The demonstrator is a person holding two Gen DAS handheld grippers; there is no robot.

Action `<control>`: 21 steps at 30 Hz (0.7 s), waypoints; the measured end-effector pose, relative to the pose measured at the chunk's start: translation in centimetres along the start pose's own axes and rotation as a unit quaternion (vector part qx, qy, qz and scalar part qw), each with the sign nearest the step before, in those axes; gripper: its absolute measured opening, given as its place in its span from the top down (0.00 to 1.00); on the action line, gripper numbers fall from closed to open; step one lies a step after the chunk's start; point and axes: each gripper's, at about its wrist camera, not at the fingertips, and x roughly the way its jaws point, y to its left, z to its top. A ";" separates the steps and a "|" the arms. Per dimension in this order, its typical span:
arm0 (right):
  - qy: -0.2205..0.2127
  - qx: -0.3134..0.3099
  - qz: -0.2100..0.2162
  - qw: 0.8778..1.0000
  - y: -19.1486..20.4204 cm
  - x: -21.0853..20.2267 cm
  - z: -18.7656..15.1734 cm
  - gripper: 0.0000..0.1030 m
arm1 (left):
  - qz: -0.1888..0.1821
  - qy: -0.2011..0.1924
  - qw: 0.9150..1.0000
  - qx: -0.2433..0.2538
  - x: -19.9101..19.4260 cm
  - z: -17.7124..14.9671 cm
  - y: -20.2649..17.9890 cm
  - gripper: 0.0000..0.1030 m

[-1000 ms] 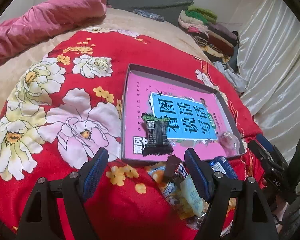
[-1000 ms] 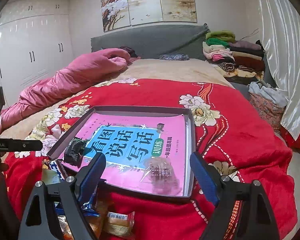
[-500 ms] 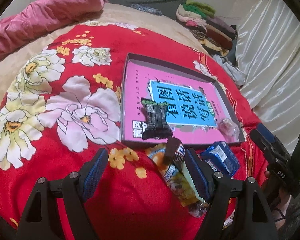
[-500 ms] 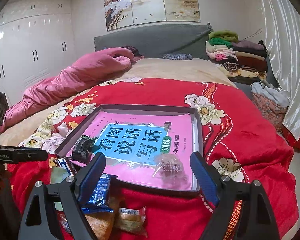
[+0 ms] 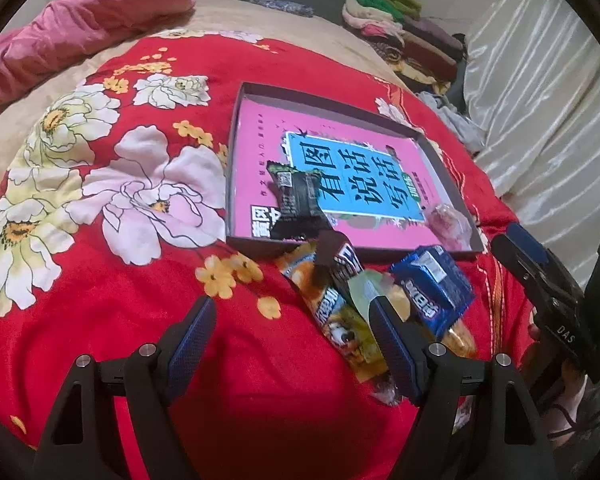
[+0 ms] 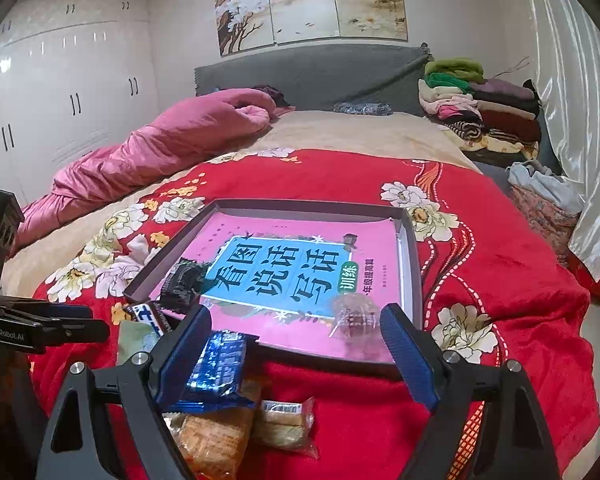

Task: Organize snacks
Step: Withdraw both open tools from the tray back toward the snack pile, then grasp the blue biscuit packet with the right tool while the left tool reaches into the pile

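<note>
While both jaws gape empty, left gripper [image 5: 290,330] finger hides snack pile [image 5: 340,304]; wrappers unreadable.

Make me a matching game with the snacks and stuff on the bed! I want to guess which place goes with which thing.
Things:
1. black snack packet
2. blue snack packet
3. clear wrapped candy
4. folded clothes

Places:
A. on the red blanket, outside the tray
B. stacked beside the headboard
C. in the tray, near its left wall
D. in the tray's near right corner

Pairs: 1-C, 2-A, 3-D, 4-B
</note>
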 end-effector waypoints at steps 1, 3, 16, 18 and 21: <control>0.001 -0.001 0.001 1.000 0.1 0.0 0.0 0.16 | 0.000 0.001 1.000 0.001 0.0 0.0 0.0 0.23; 0.004 -0.003 0.003 1.000 0.3 0.0 -0.1 0.16 | -0.001 0.003 1.000 0.002 0.0 -0.2 -0.1 0.23; 0.029 -0.011 0.026 0.999 2.0 0.5 -1.0 0.16 | 0.011 0.021 1.000 0.003 -0.2 -1.3 0.1 0.23; 0.034 -0.014 0.030 0.999 2.3 0.6 -1.1 0.16 | 0.015 0.025 1.000 -0.002 0.1 -1.5 0.4 0.23; 0.041 -0.024 0.033 0.998 3.0 0.8 -1.4 0.16 | 0.015 0.032 0.999 -0.007 0.5 -1.8 0.6 0.23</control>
